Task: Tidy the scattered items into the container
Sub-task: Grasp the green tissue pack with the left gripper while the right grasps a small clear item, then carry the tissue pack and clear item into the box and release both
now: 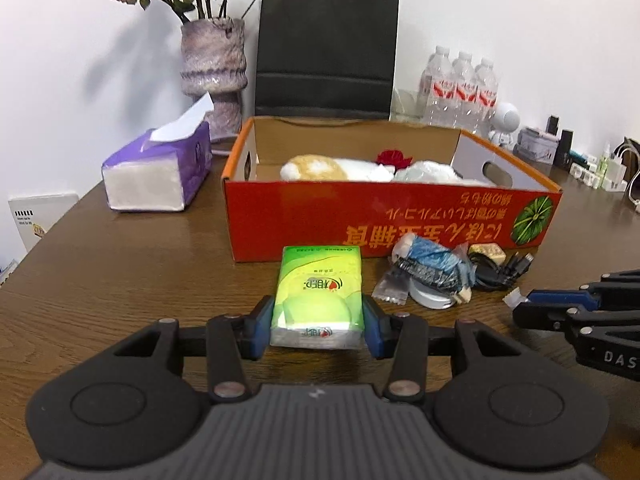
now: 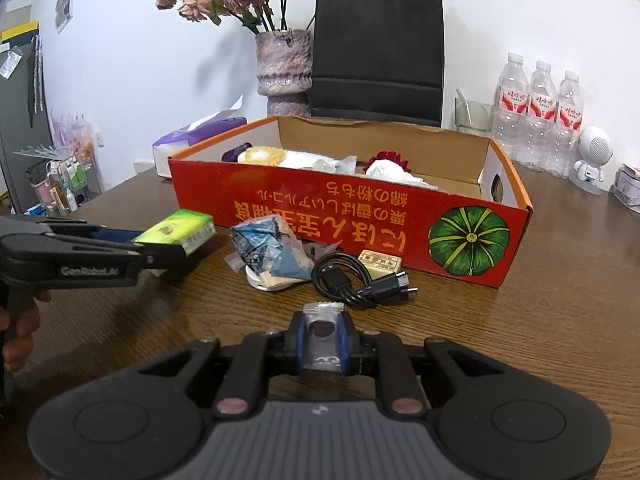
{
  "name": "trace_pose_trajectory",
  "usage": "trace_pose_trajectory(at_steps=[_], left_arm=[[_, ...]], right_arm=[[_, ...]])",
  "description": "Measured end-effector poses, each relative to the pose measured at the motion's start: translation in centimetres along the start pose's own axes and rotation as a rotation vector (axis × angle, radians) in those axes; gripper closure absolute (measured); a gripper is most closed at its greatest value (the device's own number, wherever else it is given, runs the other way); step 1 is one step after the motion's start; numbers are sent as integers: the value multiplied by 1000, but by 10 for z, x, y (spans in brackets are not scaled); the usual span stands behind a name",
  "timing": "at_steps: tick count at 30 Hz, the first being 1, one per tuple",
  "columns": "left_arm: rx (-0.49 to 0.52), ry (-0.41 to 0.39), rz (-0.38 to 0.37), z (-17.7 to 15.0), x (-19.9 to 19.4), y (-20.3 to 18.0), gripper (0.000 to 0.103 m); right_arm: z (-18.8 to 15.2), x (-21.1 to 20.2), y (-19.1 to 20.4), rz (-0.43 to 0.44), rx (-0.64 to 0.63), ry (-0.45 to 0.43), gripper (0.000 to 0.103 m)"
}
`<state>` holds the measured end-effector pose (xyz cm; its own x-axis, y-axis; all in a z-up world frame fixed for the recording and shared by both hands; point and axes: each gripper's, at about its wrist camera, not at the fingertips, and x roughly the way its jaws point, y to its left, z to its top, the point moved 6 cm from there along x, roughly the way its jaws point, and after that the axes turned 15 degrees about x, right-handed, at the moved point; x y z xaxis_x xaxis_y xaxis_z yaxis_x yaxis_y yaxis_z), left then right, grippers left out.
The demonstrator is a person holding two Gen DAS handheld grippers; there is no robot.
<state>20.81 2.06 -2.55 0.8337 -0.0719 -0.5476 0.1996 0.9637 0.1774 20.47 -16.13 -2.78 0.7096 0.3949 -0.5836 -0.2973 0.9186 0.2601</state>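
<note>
My left gripper (image 1: 318, 326) is shut on a green tissue pack (image 1: 320, 280), its blue pads pressing both long sides near the table's front. The right wrist view shows that pack (image 2: 180, 232) at the left, a little above the wood. My right gripper (image 2: 323, 338) is shut on a small clear sachet (image 2: 322, 322) with a dark piece inside. The red cardboard box (image 1: 384, 216) stands open behind, with a plush toy (image 1: 320, 168) and a red flower (image 1: 394, 158) in it. In front of it lie a blue wrapper (image 2: 260, 244), a black cable (image 2: 348, 280) and a beige block (image 2: 378, 260).
A purple tissue box (image 1: 160, 168) sits left of the red box. Behind it stand a vase (image 1: 214, 68), a black paper bag (image 1: 326, 52) and water bottles (image 1: 460, 88). A white lid (image 1: 434, 300) and another sachet (image 1: 390, 290) lie by the wrapper. A hand (image 2: 16, 332) holds the left gripper.
</note>
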Motion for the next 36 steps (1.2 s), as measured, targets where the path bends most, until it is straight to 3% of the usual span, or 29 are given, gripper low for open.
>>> trace_pose_trajectory(at_steps=[12,22,29,31,33,36], left_arm=[[15,-134,-27,35,-31,-7,57],[28,-237,-10,114,-7,-6,57],[-6,-222,28,151,45,6,57],[-41,-205,26,153,63,10,57],[-110,-184,27,151,82,19,57],[-97,-137,32,145,99,20,57]], right_arm=[[23,-25,-1,5,17,-93,88],[113,-34,3,11,3,-278,88],[166,6,-8,-46,52,-298,88],[172,21,-15,-39,85,-290,88],[173,36,-24,-86,104,-293,88],[166,59,-35,-125,106,-243,88]])
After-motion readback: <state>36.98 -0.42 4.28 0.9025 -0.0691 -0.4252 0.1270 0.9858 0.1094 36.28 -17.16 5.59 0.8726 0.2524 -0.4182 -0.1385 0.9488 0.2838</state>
